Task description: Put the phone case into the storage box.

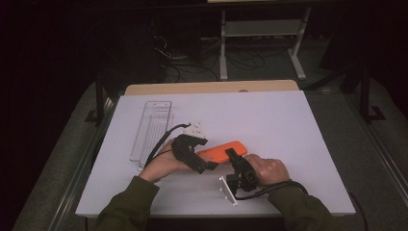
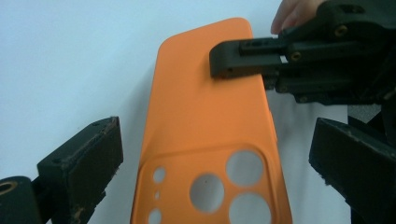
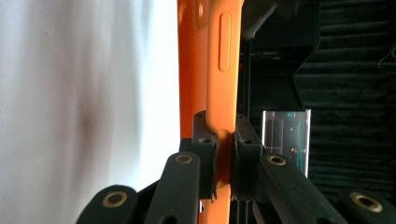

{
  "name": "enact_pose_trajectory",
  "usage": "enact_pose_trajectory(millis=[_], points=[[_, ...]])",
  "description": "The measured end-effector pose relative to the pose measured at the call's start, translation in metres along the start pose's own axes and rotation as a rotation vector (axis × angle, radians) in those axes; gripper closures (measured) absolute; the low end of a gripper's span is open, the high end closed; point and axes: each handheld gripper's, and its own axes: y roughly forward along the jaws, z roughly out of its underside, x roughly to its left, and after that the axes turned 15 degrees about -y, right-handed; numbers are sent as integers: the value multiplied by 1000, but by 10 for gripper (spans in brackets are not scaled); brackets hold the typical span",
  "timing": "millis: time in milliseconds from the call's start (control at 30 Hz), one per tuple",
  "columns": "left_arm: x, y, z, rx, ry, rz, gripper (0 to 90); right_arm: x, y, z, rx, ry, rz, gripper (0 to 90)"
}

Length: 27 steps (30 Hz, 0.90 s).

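One orange phone case (image 1: 222, 151), with five round cut-outs counted in its camera corner in the left gripper view. One clear plastic tray (image 1: 151, 129). One white table (image 1: 269, 120). Two black grippers: left gripper (image 1: 211, 165), right gripper (image 1: 233, 155). Two hands, one on each gripper: left hand (image 1: 161, 166), right hand (image 1: 267, 169). One small white plate (image 1: 228, 190) beside the right gripper. One pale shelf frame (image 1: 262, 29) behind the table.
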Motion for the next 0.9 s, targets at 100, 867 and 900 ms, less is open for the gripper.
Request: enact_pose_trajectory(millis=[100, 867, 900], points=[[3, -3, 1, -7, 7, -4, 26, 0, 2, 4, 10, 14, -4, 810], [23, -22, 13, 20, 34, -90, 27, -3, 6, 23, 52, 61, -42, 807], [23, -22, 14, 28, 23, -93, 27, -2, 6, 23, 50, 64, -42, 807]])
